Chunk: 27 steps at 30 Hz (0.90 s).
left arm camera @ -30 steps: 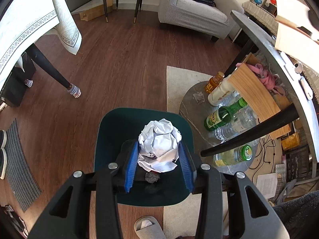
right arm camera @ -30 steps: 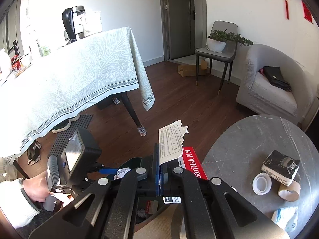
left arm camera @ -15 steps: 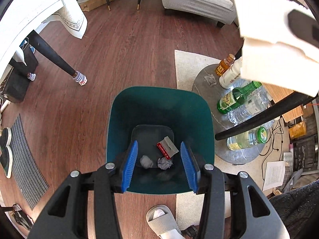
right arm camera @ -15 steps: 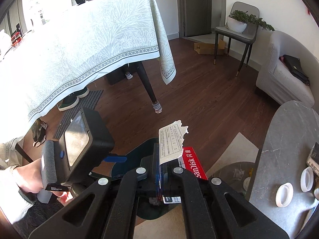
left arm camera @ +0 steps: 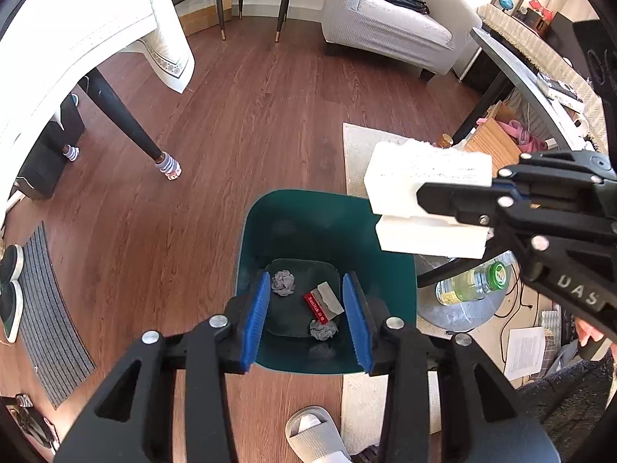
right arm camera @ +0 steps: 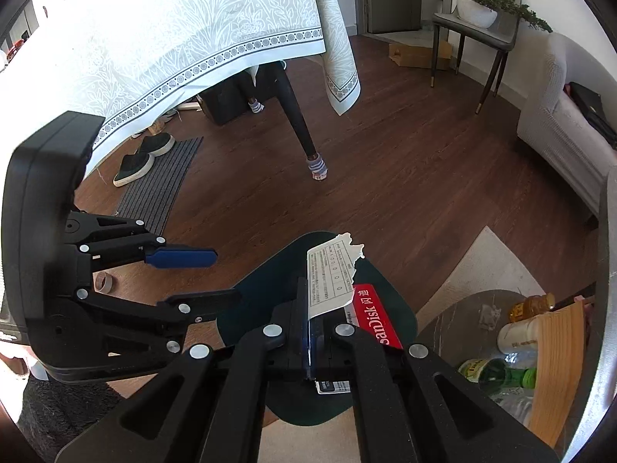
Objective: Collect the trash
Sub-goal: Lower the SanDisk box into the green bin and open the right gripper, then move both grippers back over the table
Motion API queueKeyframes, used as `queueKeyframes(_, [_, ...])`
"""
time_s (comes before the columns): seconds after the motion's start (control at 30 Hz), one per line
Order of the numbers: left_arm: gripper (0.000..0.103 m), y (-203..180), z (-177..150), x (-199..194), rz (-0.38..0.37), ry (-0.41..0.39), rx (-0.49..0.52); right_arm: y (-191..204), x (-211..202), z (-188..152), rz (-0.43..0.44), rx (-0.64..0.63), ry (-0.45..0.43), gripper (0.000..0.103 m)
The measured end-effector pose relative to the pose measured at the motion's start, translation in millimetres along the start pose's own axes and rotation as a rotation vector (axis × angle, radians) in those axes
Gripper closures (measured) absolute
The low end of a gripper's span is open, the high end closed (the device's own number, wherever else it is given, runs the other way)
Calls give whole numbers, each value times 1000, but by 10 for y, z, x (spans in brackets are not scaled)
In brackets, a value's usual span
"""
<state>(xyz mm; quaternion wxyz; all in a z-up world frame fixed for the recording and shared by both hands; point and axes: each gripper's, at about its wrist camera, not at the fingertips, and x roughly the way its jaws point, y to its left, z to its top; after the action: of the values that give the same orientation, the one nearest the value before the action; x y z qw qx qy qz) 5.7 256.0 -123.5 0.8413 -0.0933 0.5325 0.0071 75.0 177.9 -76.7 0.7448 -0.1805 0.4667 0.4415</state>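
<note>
A dark green bin (left arm camera: 293,208) stands on the wood floor, holding two grey paper balls (left arm camera: 282,282) and a red card scrap (left arm camera: 322,305). My left gripper (left arm camera: 306,281) hangs over the bin's mouth, its blue-padded jaws closing with nothing between them. My right gripper (right arm camera: 308,289) is shut on a torn red-and-white SanDisk package (right arm camera: 333,274) above the bin (right arm camera: 270,281). In the left wrist view this package (left arm camera: 424,169) sits over the bin's right rim, with the right gripper (left arm camera: 422,196) reaching in from the right. The left gripper (right arm camera: 208,276) shows at the left of the right wrist view.
A low round table with bottles (left arm camera: 470,281) stands right of the bin on a pale rug. A dining table leg (left arm camera: 127,123) and hanging tablecloth are at the left, an armchair (left arm camera: 385,27) at the back. A slipper (left arm camera: 316,436) and a cardboard roll (right arm camera: 103,281) lie on the floor.
My left gripper let go of a crumpled white paper ball, which is gone from its jaws. My right gripper came down and in over the bin with the package.
</note>
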Motion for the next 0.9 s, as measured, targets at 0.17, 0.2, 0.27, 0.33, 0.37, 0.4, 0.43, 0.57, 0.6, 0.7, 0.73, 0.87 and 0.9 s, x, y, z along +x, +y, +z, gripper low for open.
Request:
queueKeyframes(0.17, [76, 55, 22, -161, -24, -36, -12, 22, 282, -64, 1, -1, 52, 103])
queueKeyframes(0.2, [76, 58, 32, -199, -27, -45, -13, 32, 338, -83, 0, -5, 64, 103])
queueKeyframes(0.27, [78, 50, 55, -291, -32, -72, -11, 59, 440, -122, 3, -14, 83, 103])
queueKeyframes(0.33, [79, 52, 78, -377, -41, -100, -15, 80, 567, -175, 6, -20, 112, 103])
queueKeyframes(0.37, [83, 46, 91, -419, -44, -112, -16, 87, 630, -200, 6, -22, 127, 103])
queueKeyframes(0.4, [85, 35, 106, -456, -46, -126, -16, 94, 688, -226, 8, -22, 140, 103])
queueKeyframes(0.43, [85, 31, 118, -498, -48, -140, -19, 99, 739, -251, 9, -22, 152, 103])
queueKeyframes(0.57, [85, 8, 153, -608, -62, -183, -29, 115, 911, -353, 21, -30, 190, 103])
queueKeyframes(0.6, [85, 9, 162, -615, -64, -187, -30, 125, 948, -380, 28, -33, 201, 102])
queueKeyframes(0.7, [85, 1, 184, -635, -59, -195, -29, 141, 1009, -461, 19, -36, 220, 48])
queueKeyframes(0.73, [85, -13, 186, -667, -58, -200, -29, 148, 1015, -488, 15, -39, 220, 39])
queueKeyframes(0.87, [85, -34, 226, -796, -77, -249, -44, 147, 1027, -529, 17, -46, 230, 37])
queueKeyframes(0.9, [85, -50, 244, -834, -85, -264, -42, 149, 1009, -537, 17, -49, 229, 37])
